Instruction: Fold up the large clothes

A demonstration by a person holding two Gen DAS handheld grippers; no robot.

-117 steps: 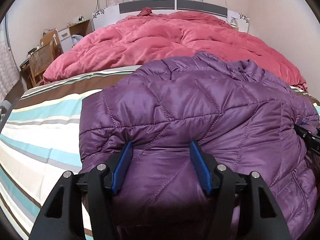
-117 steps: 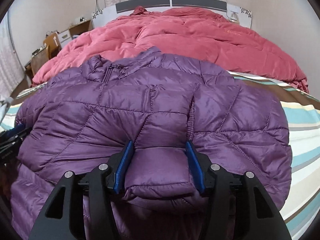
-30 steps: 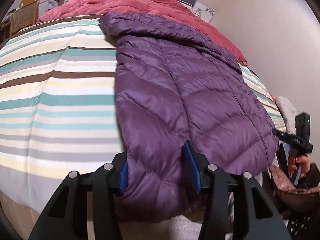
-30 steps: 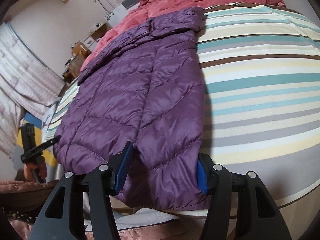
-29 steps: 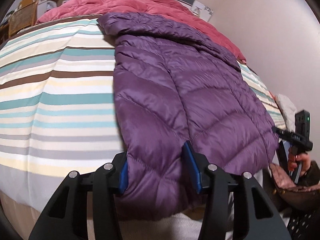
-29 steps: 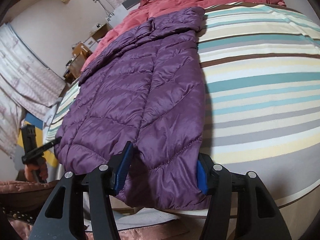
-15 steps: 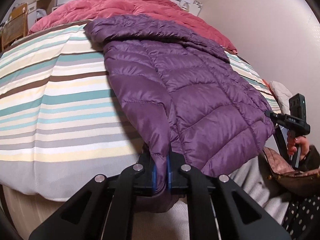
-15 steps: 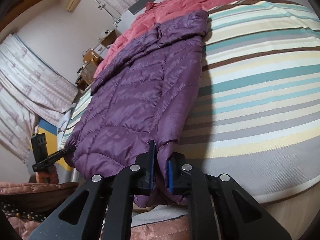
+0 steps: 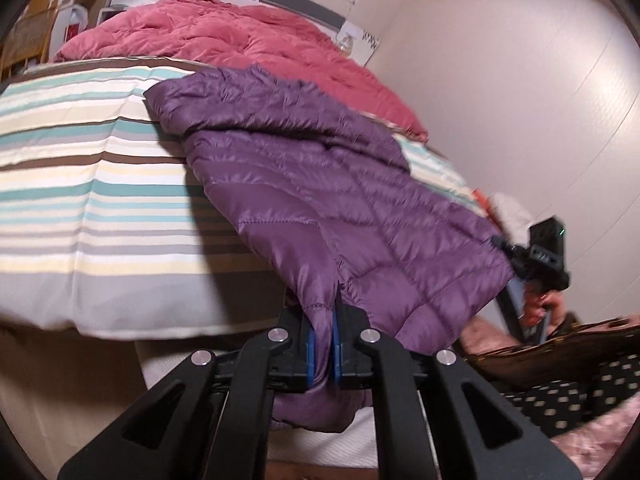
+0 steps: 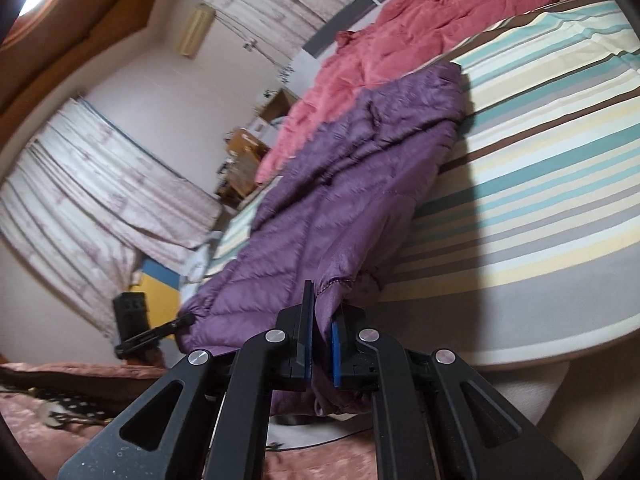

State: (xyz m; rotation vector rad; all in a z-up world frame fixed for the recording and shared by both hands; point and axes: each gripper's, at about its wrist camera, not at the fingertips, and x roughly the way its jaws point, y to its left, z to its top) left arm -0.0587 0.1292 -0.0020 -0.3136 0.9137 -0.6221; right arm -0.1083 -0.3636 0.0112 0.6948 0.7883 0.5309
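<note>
A purple quilted down jacket (image 9: 320,184) lies lengthwise on the striped bed sheet (image 9: 80,200), its collar end toward the pink duvet. My left gripper (image 9: 323,332) is shut on one bottom corner of the jacket, and that hem is lifted off the bed's near edge. In the right wrist view the jacket (image 10: 340,208) rises toward my right gripper (image 10: 320,332), which is shut on the other bottom corner. Each view shows the opposite gripper at the far hem corner: the right one (image 9: 520,256) with a hand under it, the left one (image 10: 168,328).
A pink duvet (image 9: 224,40) is heaped at the head of the bed (image 10: 560,128). A wall runs along the bed's far side in the left wrist view. Curtains (image 10: 92,200) and wooden furniture (image 10: 244,156) stand beyond the other side. Pink and dotted clothing (image 9: 580,392) of the person fills the near corners.
Both grippers went from open around the jacket's hem corners to shut on them. They then rose, lifting the hem off the bed edge.
</note>
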